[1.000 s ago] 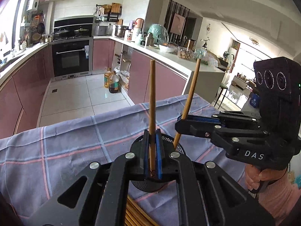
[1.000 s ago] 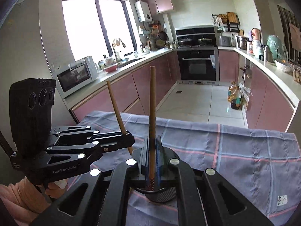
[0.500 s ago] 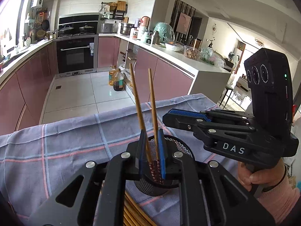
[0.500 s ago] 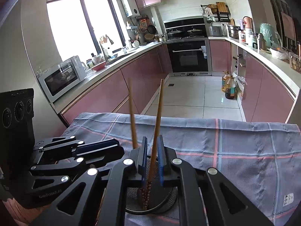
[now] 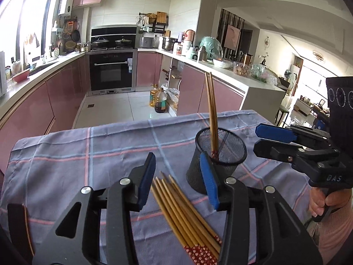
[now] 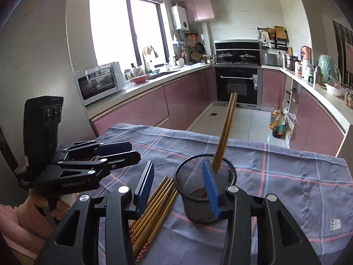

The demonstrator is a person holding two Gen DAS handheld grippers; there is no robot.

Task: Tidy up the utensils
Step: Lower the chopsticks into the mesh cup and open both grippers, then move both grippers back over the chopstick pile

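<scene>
Left wrist view: left gripper jaws have just been opening, now apart, nothing between them. Two chopsticks stand in the mesh cup on the cloth-covered worktop; a loose chopstick bundle lies beside it.

Right wrist view: right gripper jaws have likewise just been opening, apart, empty, just before the cup.

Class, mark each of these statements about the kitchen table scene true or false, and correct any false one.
1. Two chopsticks stand in the mesh cup. True.
2. The left claw grips a chopstick. False: it is open and empty, its jaws having just opened.
3. A bundle of chopsticks lies on the checked cloth. True.
4. The mesh cup lies tipped over. False: it stands upright.
5. The right claw is open. True.
</scene>
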